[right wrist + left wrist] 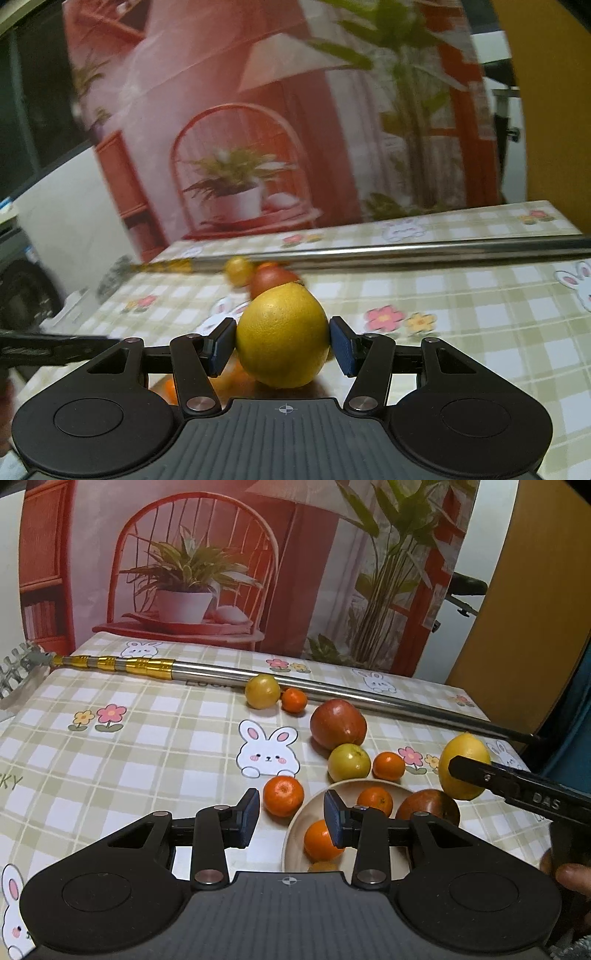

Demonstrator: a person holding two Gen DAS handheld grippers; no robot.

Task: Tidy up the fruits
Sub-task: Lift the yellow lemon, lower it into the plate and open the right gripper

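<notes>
The right tool [282,341] was seen clamped on a yellow lemon [281,334], one pad pressed to each side, the fruit carried above the right edge of a pale bowl [295,825] on the checked counter [147,746]. The left tool [291,818] was held spread and empty just over the bowl's near left rim, with two mandarins [375,800] and a dark red apple [428,806] noted inside the bowl. On the cloth beyond, a mandarin beside the rim [283,795], a green-yellow fruit [349,762], a large red apple [338,723] and a long metal pole [332,692] were recorded.
</notes>
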